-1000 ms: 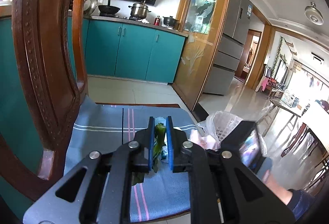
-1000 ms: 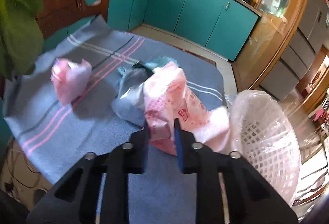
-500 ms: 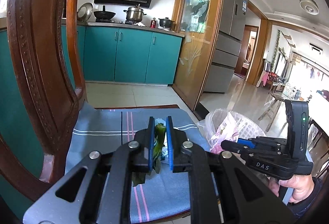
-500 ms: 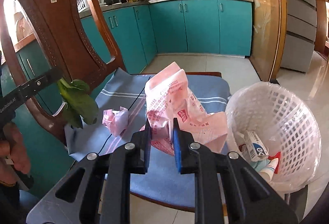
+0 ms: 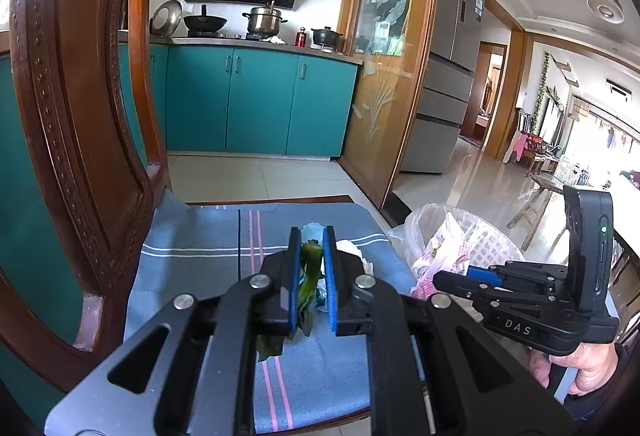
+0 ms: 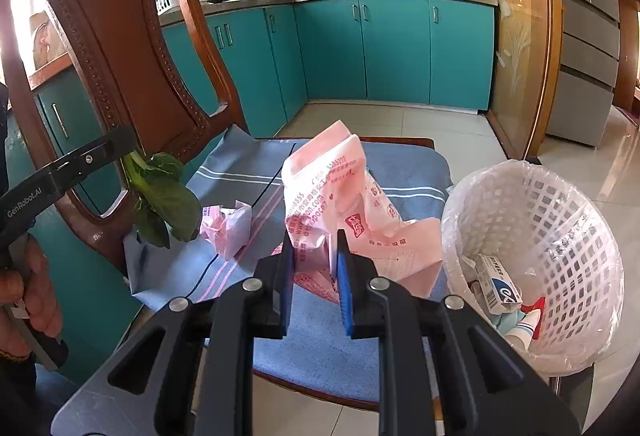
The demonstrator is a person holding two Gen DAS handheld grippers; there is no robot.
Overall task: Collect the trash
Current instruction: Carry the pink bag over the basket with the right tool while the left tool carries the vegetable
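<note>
My left gripper [image 5: 312, 276] is shut on a green vegetable leaf [image 5: 307, 278] and holds it above the blue chair cushion [image 5: 200, 260]; the leaf [image 6: 162, 195] hangs at the left of the right wrist view. My right gripper [image 6: 314, 268] is shut on a pink plastic bag [image 6: 340, 195], held above the cushion beside the white lined trash basket [image 6: 560, 220]. A crumpled pink wrapper [image 6: 228, 228] lies on the cushion. The basket holds a small box [image 6: 498, 282] and a tube.
The wooden chair back [image 6: 120, 35] rises at the left. Teal kitchen cabinets [image 6: 400, 51] stand behind, across a tiled floor [image 6: 400, 119]. A fridge [image 5: 448, 83] and a glass partition are at the right.
My right gripper has lifted the pink bag off the cushion and drawn back toward the basket. My left gripper has kept holding the leaf, nearly still.
</note>
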